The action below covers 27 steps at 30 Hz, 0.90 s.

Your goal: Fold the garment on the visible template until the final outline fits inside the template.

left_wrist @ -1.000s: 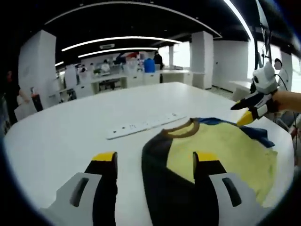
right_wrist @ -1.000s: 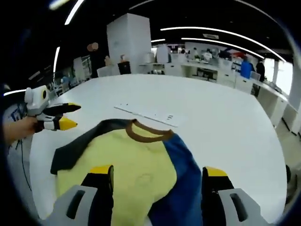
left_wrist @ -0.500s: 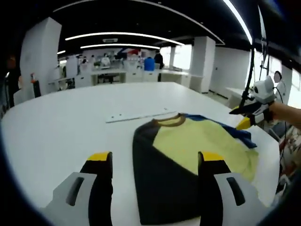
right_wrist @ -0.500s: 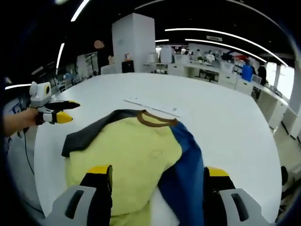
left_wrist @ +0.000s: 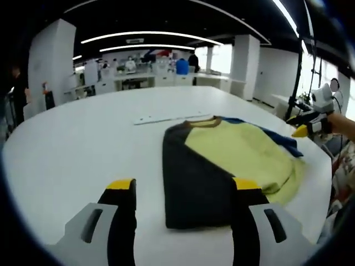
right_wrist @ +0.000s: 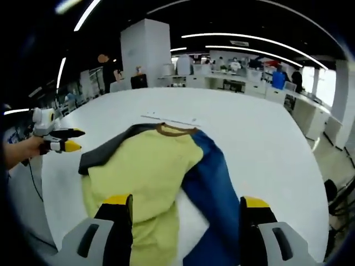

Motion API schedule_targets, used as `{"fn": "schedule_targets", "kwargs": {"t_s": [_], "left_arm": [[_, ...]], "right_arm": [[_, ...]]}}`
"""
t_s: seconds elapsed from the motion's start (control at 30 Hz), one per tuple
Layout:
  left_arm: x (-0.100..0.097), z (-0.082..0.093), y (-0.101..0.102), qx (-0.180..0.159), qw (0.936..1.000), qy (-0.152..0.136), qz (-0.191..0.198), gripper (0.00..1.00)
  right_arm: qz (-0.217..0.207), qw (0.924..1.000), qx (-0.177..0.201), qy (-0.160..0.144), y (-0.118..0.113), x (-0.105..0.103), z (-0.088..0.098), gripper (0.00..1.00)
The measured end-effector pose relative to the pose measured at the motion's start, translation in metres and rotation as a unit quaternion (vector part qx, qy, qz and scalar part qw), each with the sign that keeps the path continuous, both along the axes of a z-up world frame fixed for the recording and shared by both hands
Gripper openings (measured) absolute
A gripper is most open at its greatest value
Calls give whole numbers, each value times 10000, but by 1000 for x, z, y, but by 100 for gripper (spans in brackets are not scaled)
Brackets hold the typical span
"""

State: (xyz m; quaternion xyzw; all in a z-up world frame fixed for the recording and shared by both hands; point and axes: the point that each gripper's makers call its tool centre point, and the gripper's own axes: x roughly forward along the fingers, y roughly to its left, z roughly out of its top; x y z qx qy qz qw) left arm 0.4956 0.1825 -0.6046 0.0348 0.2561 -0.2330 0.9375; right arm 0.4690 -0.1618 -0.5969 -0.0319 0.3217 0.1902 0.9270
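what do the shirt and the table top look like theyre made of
Shirt: soft knit fabric, probably cotton jersey, matte. It drapes limp and wrinkles at the hem, with a brown ribbed-looking collar, a dark sleeve and a blue sleeve.

Table: hard, smooth white top, likely laminate or painted board. It is flat, with a faint sheen from the ceiling lights; which material cannot be told.

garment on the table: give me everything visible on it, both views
The garment is a soft long-sleeved top: pale yellow body, brown ribbed collar, one dark charcoal sleeve, one blue sleeve. It lies flat and unfolded, slightly rumpled, on the white table, collar pointing away from both cameras. The charcoal sleeve lies folded along the body; the blue one trails down its other side. Neither gripper touches it.
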Motion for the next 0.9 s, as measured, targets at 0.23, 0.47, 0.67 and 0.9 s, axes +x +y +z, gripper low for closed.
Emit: {"fn": "schedule_targets", "kwargs": {"t_s": [0.23,0.47,0.67,0.9], "left_arm": [[-13,-19,6,12,9994,256,211,60],[-17,-33,14,-8,9985,341,419,49],[-21,-40,14,-57,9976,472,500,46],[-25,-49,12,-283,9955,637,643,34]], "right_arm": [[-354,9994,4,34,-18,-18,-9,75],[-741,9971,-80,148,-36,-41,-26,70],[-1152,9929,-47,303,-45,-56,-44,62],[-1539,9873,-24,396,-50,-65,-57,42]]}}
